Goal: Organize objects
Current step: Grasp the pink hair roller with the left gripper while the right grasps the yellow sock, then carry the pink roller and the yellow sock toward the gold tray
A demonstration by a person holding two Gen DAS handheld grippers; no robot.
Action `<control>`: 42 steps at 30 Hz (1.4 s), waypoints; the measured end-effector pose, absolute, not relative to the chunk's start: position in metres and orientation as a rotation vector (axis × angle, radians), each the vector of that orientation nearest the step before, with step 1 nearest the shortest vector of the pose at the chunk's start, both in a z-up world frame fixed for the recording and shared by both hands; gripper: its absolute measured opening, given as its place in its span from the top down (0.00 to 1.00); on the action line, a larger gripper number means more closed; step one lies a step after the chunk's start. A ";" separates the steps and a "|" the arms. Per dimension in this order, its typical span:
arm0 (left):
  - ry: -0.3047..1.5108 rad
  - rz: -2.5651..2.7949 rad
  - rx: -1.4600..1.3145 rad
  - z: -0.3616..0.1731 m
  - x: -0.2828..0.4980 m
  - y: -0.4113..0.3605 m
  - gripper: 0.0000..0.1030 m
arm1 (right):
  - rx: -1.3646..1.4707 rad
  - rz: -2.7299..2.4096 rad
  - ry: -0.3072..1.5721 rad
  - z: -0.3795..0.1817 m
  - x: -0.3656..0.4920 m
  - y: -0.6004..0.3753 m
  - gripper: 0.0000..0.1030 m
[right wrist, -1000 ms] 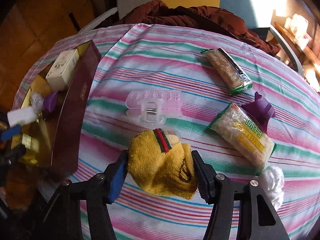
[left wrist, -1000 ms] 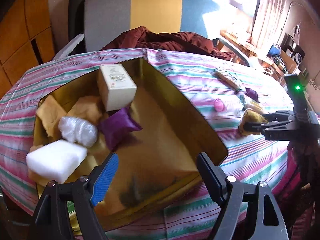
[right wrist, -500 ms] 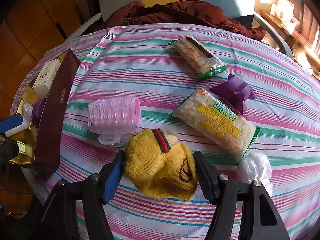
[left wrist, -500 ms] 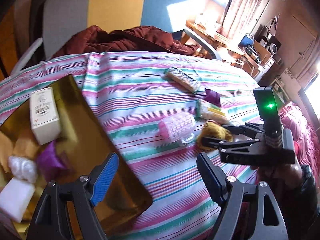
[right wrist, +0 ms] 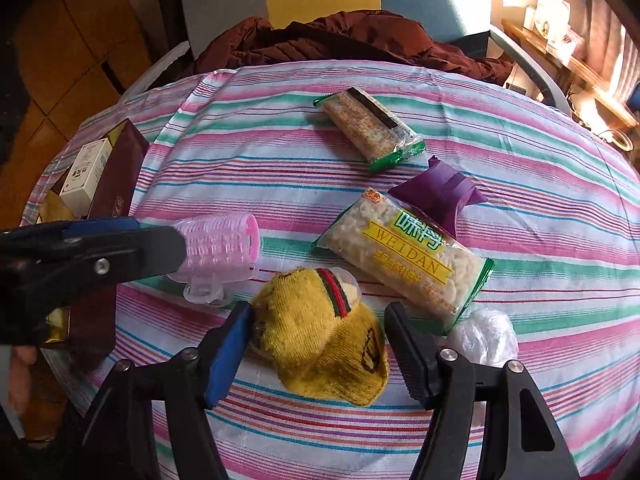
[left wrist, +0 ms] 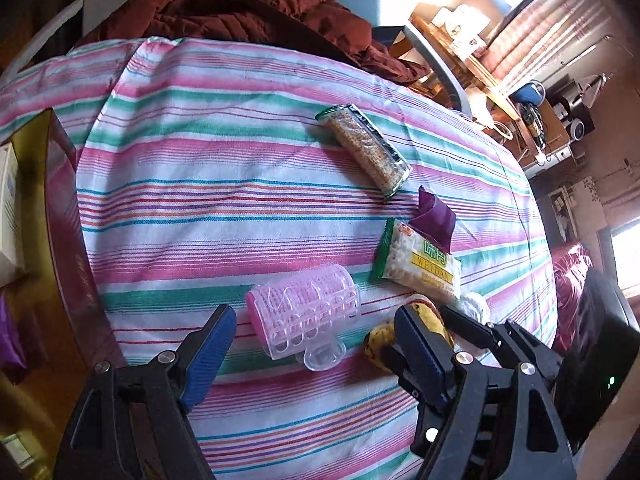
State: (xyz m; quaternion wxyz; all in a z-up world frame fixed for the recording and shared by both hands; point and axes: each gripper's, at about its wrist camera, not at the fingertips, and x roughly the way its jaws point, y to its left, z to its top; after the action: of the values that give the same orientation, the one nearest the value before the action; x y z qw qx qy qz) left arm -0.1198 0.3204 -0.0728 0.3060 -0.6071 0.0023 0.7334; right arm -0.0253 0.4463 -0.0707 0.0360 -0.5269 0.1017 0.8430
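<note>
My right gripper (right wrist: 316,316) stands open around a yellow knitted sock (right wrist: 320,340) lying on the striped tablecloth. The blue pad touches the sock's left edge, while the right finger stands clear of it. My left gripper (left wrist: 314,320) is open, pointing down at a pink hair roller (left wrist: 304,312) that lies between and just beyond its fingertips. In the right wrist view the left gripper's fingers (right wrist: 152,248) reach in from the left and cover part of the roller (right wrist: 224,244). A maroon box with a gold lining (right wrist: 116,184) at the table's left holds a white carton (right wrist: 86,172).
A Weidan snack pack (right wrist: 404,256), a purple pouch (right wrist: 440,192), a cereal bar (right wrist: 368,124) and a white plastic wad (right wrist: 480,336) lie to the right of the sock. A dark red garment (right wrist: 340,40) is heaped on the chair beyond the table's far edge.
My left gripper has swung right, from above the box to over the pink roller. My right gripper's jaws have widened off the yellow sock, which lies on the cloth.
</note>
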 end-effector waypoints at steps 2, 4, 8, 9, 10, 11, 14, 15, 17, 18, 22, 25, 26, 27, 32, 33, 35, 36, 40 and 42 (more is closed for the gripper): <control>-0.026 1.933 -1.631 -0.078 -0.123 0.326 0.19 | -1.623 2.585 0.315 -0.072 -0.026 0.447 0.34; -0.023 1.930 -1.637 -0.081 -0.122 0.334 0.18 | -1.629 2.584 0.309 -0.073 -0.027 0.447 0.34; 0.041 1.946 -1.647 -0.092 -0.123 0.347 0.17 | -1.636 2.583 0.290 -0.074 -0.028 0.447 0.34; 0.058 1.941 -1.659 -0.098 -0.123 0.349 0.17 | -1.635 2.583 0.287 -0.074 -0.028 0.447 0.34; 0.087 1.944 -1.659 -0.102 -0.122 0.351 0.19 | -1.635 2.583 0.284 -0.074 -0.028 0.448 0.34; 0.111 1.945 -1.643 -0.104 -0.120 0.352 0.19 | -1.635 2.583 0.282 -0.074 -0.028 0.448 0.34; 0.156 1.978 -1.583 -0.102 -0.116 0.349 0.29 | -1.640 2.582 0.272 -0.075 -0.028 0.447 0.34; 0.140 1.976 -1.569 -0.102 -0.116 0.345 0.29 | -1.640 2.582 0.269 -0.075 -0.028 0.446 0.34; 0.112 1.964 -1.554 -0.100 -0.117 0.338 0.30 | -1.641 2.583 0.265 -0.075 -0.029 0.446 0.34; 0.120 1.966 -1.544 -0.099 -0.116 0.335 0.30 | -1.641 2.583 0.264 -0.075 -0.029 0.446 0.34; 0.143 1.960 -1.486 -0.092 -0.104 0.323 0.30 | -1.636 2.585 0.256 -0.074 -0.028 0.447 0.34; 0.140 1.978 -1.432 -0.082 -0.095 0.312 0.30 | -1.630 2.586 0.254 -0.074 -0.028 0.447 0.34; 0.139 1.983 -1.415 -0.077 -0.093 0.308 0.30 | -1.629 2.585 0.255 -0.074 -0.028 0.448 0.34; 0.143 1.996 -1.391 -0.072 -0.090 0.302 0.30 | -1.631 2.583 0.252 -0.074 -0.028 0.447 0.34; 0.152 2.051 -1.275 -0.044 -0.076 0.277 0.30 | -1.625 2.586 0.245 -0.075 -0.028 0.446 0.34; 0.151 2.062 -1.257 -0.039 -0.073 0.272 0.30 | -1.621 2.588 0.242 -0.074 -0.028 0.446 0.34; 0.142 2.085 -1.225 -0.031 -0.069 0.260 0.30 | -1.608 2.599 0.237 -0.072 -0.028 0.444 0.34; 0.141 2.100 -1.208 -0.026 -0.067 0.256 0.30 | -1.601 2.605 0.235 -0.072 -0.027 0.443 0.34; 0.137 2.170 -1.137 -0.005 -0.061 0.223 0.30 | -1.561 2.634 0.239 -0.067 -0.025 0.440 0.36; 0.123 2.206 -1.124 0.002 -0.062 0.205 0.30 | -1.535 2.645 0.249 -0.064 -0.024 0.441 0.38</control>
State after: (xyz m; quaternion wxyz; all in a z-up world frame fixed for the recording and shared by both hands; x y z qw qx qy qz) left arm -0.0621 0.2054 0.0017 0.3256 -0.4287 0.0471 0.8414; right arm -0.0244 0.4407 -0.0638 0.0368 -0.4999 0.0810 0.8615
